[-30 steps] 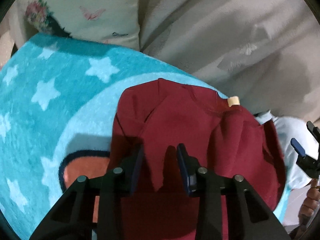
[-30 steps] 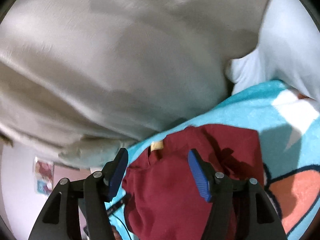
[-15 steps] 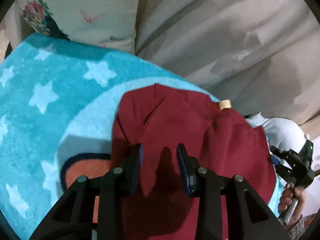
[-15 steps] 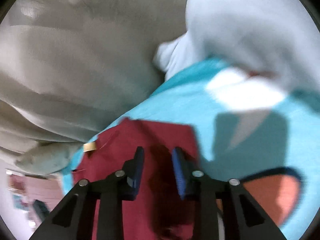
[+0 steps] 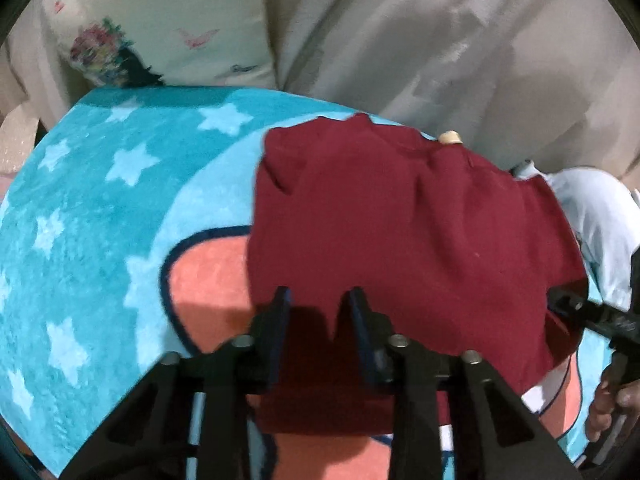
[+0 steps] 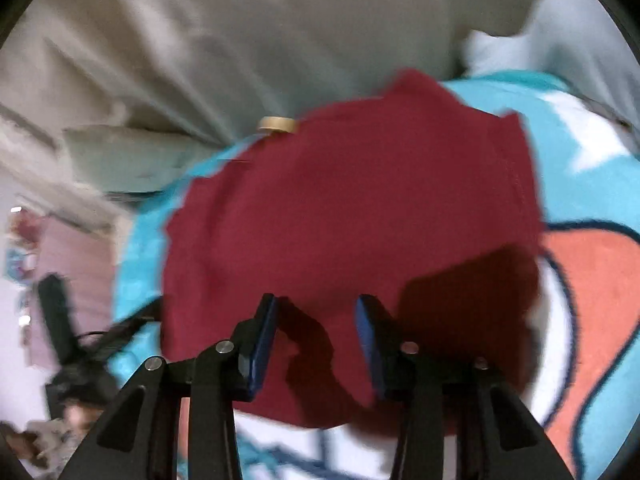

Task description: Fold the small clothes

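Left gripper (image 5: 318, 300) low over near edge of dark red cloth garment (image 5: 400, 240), jaws a little apart, holding nothing. Garment flat on fluffy blue star blanket (image 5: 100, 200), likely spread for folding. Right gripper (image 6: 316, 312) likewise, jaws wider, empty. Only left view shows flowered cream pillow (image 5: 160, 40).

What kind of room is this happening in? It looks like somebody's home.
Probably a bedroom, perhaps a child's. A maroon garment lies on a fluffy turquoise blanket with stars, beside rumpled beige bedding and a pillow with printed flowers and butterflies. It looks like a bed, not a workshop.
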Demonstrator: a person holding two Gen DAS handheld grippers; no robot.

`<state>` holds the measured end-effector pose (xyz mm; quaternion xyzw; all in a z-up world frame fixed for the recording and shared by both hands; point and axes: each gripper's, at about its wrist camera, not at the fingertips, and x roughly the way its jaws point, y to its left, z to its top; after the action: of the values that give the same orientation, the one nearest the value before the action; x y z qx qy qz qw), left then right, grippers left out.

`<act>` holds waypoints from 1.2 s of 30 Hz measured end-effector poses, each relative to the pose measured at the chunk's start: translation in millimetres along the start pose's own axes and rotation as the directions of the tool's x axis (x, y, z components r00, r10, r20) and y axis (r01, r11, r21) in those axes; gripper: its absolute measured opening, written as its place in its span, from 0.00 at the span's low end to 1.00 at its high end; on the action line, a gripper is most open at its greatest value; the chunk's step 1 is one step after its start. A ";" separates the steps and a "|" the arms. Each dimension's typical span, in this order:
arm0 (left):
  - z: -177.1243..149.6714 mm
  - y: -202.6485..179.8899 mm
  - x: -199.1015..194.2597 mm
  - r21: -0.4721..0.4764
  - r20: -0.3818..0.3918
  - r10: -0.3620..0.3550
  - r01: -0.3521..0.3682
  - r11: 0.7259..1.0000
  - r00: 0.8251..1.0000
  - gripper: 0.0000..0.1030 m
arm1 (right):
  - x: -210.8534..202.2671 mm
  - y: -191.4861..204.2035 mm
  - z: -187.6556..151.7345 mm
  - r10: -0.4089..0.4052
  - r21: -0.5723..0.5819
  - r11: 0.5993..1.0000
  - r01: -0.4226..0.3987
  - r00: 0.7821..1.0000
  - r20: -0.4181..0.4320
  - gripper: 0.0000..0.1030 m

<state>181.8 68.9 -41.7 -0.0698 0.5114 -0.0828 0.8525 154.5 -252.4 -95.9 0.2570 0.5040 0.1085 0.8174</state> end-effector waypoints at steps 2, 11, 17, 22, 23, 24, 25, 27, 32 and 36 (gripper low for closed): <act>0.6 10.8 -6.9 -0.052 0.003 -0.027 0.027 0.998 1.000 0.21 | -4.0 -31.7 -2.5 0.016 0.096 0.995 -0.017 1.000 0.010 0.02; -41.6 59.0 -66.1 -0.252 0.053 0.059 -0.044 0.967 0.997 0.35 | -61.8 -48.3 -12.1 0.001 0.107 0.994 -0.010 0.997 0.080 0.44; -86.7 60.9 -110.3 -0.319 0.095 0.104 -0.068 0.945 0.990 0.48 | -77.8 -21.9 -31.4 0.032 0.003 0.999 -0.032 0.996 0.082 0.46; -114.5 69.5 -122.9 -0.363 0.098 0.090 -0.049 0.931 0.991 0.48 | -58.7 15.2 -36.8 0.051 -0.094 0.994 -0.049 0.998 0.021 0.46; -116.8 70.5 -122.5 -0.367 0.099 0.088 -0.046 0.929 0.991 0.48 | -56.1 24.9 -36.8 0.051 -0.117 0.992 -0.049 0.999 0.012 0.46; -118.1 73.3 -120.0 -0.376 0.097 0.084 -0.042 0.926 0.992 0.48 | -52.6 38.4 -36.1 0.048 -0.150 0.987 -0.047 0.999 -0.001 0.46; -119.5 77.3 -117.2 -0.389 0.092 0.078 -0.036 0.920 0.993 0.48 | -49.8 48.4 -36.0 0.048 -0.176 0.983 -0.049 0.999 -0.013 0.46; -120.6 85.5 -111.5 -0.419 0.086 0.056 -0.015 0.908 0.995 0.48 | -41.2 70.0 -34.4 0.045 -0.228 0.972 -0.052 0.998 -0.035 0.50; -121.1 107.3 -103.3 -0.448 0.070 0.022 0.012 0.894 0.997 0.48 | -0.5 116.6 -23.0 0.000 -0.285 0.958 -0.023 0.997 -0.081 0.51; -119.2 132.0 -103.4 -0.455 0.055 0.023 0.004 0.890 0.998 0.48 | 42.1 155.8 -11.6 -0.003 -0.293 0.955 -0.037 0.991 -0.135 0.51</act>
<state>37.8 215.7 -35.4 -0.2675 0.4914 0.0455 0.8276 176.7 -98.9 -50.0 0.1288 0.5337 0.2062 0.8100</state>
